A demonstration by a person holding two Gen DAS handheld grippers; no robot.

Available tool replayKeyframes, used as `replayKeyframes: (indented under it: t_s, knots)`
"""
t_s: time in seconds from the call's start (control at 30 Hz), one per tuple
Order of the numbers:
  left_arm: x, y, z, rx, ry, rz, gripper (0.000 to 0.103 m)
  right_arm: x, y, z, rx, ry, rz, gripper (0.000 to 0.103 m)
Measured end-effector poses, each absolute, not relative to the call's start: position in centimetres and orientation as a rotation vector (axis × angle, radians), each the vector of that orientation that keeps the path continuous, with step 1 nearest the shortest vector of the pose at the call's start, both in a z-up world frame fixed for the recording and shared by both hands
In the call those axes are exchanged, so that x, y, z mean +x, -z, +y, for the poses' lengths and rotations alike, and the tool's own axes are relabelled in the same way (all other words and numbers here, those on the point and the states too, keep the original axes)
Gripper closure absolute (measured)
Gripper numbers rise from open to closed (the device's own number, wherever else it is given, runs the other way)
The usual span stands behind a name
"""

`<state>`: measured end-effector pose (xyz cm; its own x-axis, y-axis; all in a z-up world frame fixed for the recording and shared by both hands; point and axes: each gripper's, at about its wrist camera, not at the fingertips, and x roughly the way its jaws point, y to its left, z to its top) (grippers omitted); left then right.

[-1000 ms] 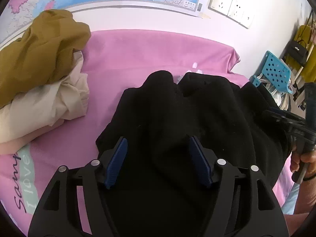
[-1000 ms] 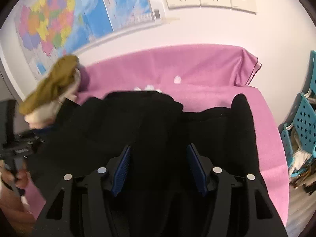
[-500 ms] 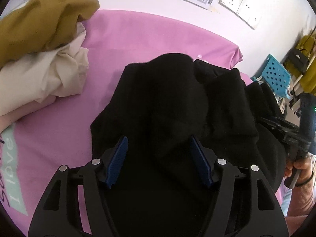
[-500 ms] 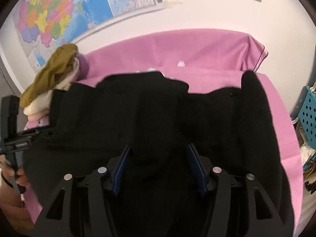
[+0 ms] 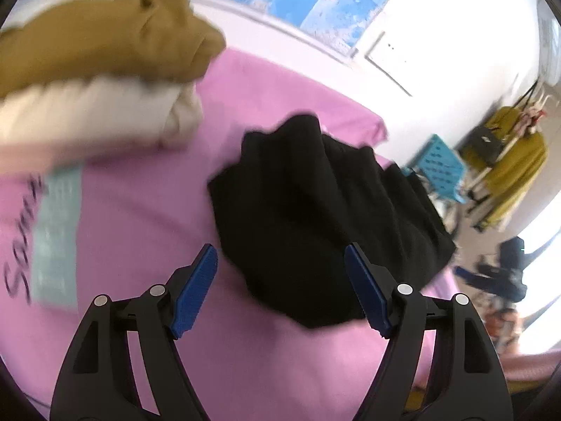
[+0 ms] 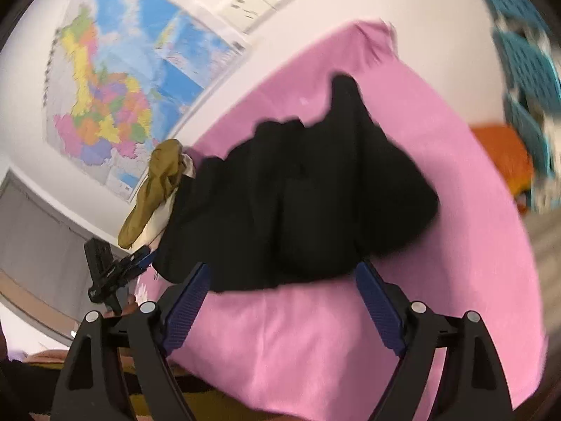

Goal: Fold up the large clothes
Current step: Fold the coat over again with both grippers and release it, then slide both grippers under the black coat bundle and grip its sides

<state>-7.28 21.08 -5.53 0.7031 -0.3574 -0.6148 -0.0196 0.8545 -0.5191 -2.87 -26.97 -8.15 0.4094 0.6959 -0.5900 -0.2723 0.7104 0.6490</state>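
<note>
With both the left gripper and right gripper spread and empty, we judge the black garment soft and floppy, best pinched at its near hem corners.

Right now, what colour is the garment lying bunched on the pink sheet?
Plain black garment, with no visible pattern. It shows best in the left wrist view.

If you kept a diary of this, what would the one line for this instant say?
black garment: bunched on pink sheet | left gripper: open, empty | right gripper: open, empty | other clothes: piled beside
</note>
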Motion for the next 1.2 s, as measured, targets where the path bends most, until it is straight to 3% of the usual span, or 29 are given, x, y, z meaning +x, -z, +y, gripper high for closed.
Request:
replayKeyframes:
  t_s: [0.37,0.4,0.47,0.87,1.2]
  knots:
    - [-8.3,10.8,17.1,-0.675,0.378,0.934,0.028,-0.4,11.6,-24.9,0.625,-0.613,0.99,0.014]
    - [-8.0,10.8,16.6,-0.667,0.377,0.914,0.022,-0.1,11.6,-24.6,0.628,-0.614,0.98,0.01]
    - [-7.4,10.8,15.9,-0.68,0.409,0.91,0.02,0.4,11.5,-24.3,0.64,-0.609,0.97,0.005]
    - [-3.2,10.8,13.6,-0.756,0.376,0.918,0.006,1.1,11.4,-23.6,0.68,-0.501,0.92,0.005]
    - [-2.2,10.3,12.9,-0.75,0.295,0.928,0.005,1.3,11.3,-22.6,0.653,-0.438,0.916,0.005]
